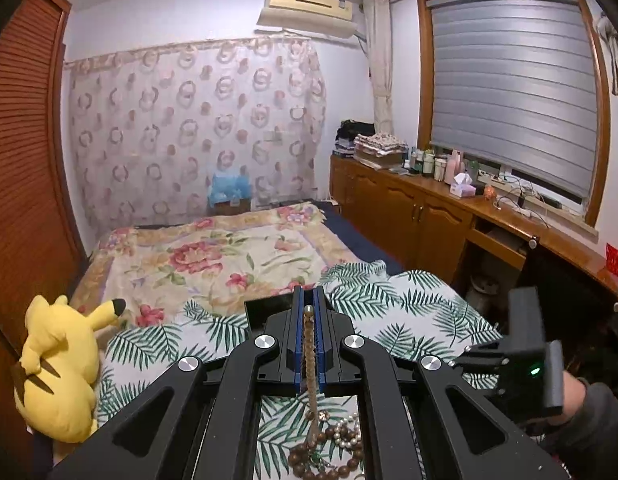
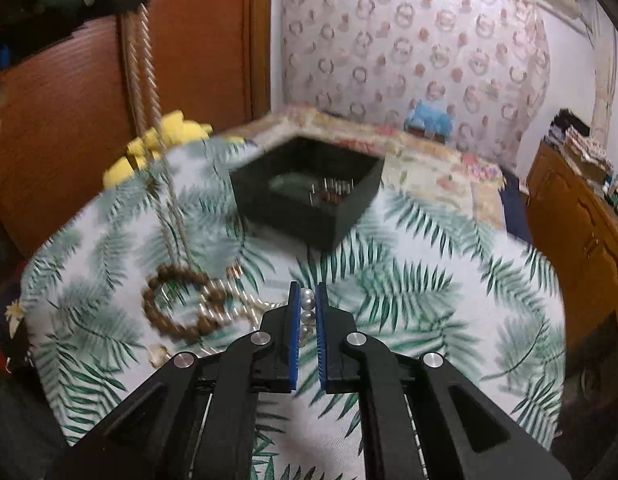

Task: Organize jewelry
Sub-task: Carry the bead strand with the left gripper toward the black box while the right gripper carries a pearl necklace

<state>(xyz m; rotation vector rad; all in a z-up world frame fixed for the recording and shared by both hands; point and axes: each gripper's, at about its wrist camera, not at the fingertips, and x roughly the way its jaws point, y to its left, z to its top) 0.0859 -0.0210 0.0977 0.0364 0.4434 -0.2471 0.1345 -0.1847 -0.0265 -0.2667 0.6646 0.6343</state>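
The long strand of small tan beads (image 1: 309,344) runs lengthwise between the ribbed blue pads of the left gripper (image 1: 308,300), which is pressed together on it; from the pads it drops straight down to the heap of jewelry (image 1: 329,448) below the gripper's black linkage. Only the right wrist view shows that strand from outside: two pale, rope-like lines (image 2: 143,68) hanging from the left gripper at the upper left of that view and reaching down to the heap.

The string of round white pearls (image 2: 307,314) sits pinched between the blue pads of the right gripper (image 2: 307,292), three glossy pearls stacked in the narrow gap, the rest trailing off to the left of the fingers toward the heap. There a bracelet of large round brown wooden beads (image 2: 177,300) lies in a ring on the leaf-printed cloth (image 2: 429,280), tangled with more pearls.

Ahead of the right gripper stands a square, open-topped black box (image 2: 309,196) with some blurred metallic pieces inside; the left wrist view catches only a dark corner of it behind its own fingertips. The left view alone shows the right gripper's black body (image 1: 525,360) from the side, held by a hand in a grey sleeve (image 1: 589,420), and, to the left of its fingers, a yellow plush toy (image 1: 61,360) with black-tipped ears. Beyond lies a floral bedspread (image 1: 213,256).
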